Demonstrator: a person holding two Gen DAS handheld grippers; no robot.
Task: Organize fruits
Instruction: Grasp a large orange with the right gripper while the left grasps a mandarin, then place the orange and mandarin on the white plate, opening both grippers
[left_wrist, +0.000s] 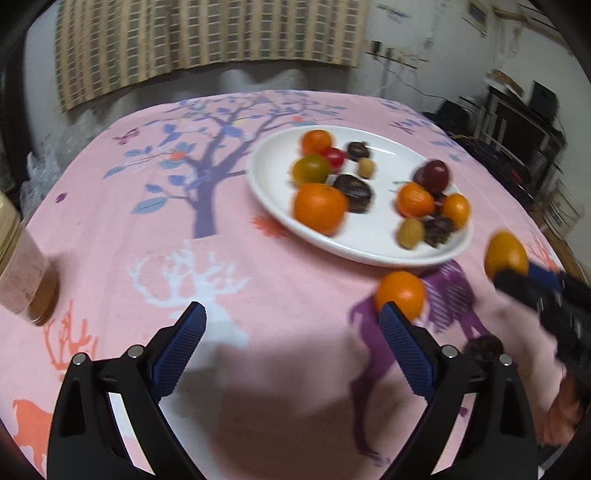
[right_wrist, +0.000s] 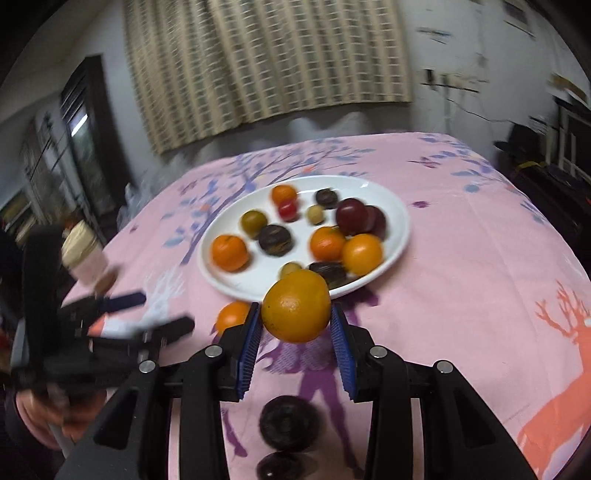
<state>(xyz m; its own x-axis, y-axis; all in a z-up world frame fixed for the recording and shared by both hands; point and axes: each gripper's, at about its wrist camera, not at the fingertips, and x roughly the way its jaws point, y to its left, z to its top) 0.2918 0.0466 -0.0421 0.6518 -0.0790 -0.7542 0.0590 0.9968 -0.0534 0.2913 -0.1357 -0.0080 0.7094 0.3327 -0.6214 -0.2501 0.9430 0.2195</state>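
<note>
A white plate (left_wrist: 273, 192) on the pink tablecloth holds several oranges, dark fruits, plums and small green and red fruits; it also shows in the right wrist view (right_wrist: 400, 225). My right gripper (right_wrist: 297, 325) is shut on an orange (right_wrist: 297, 304) and holds it above the cloth just before the plate's near rim; it shows at the right of the left wrist view (left_wrist: 506, 254). My left gripper (left_wrist: 291, 314) is open and empty. A loose orange (left_wrist: 400, 293) lies on the cloth beside its right finger. Two dark fruits (right_wrist: 290, 413) lie on the cloth below my right gripper.
A jar with a cream lid (right_wrist: 86, 254) stands on the cloth at the left; it also shows in the left wrist view (left_wrist: 20, 269). A bamboo blind (left_wrist: 207, 33) hangs on the far wall. Dark shelving (left_wrist: 517, 125) stands to the right of the table.
</note>
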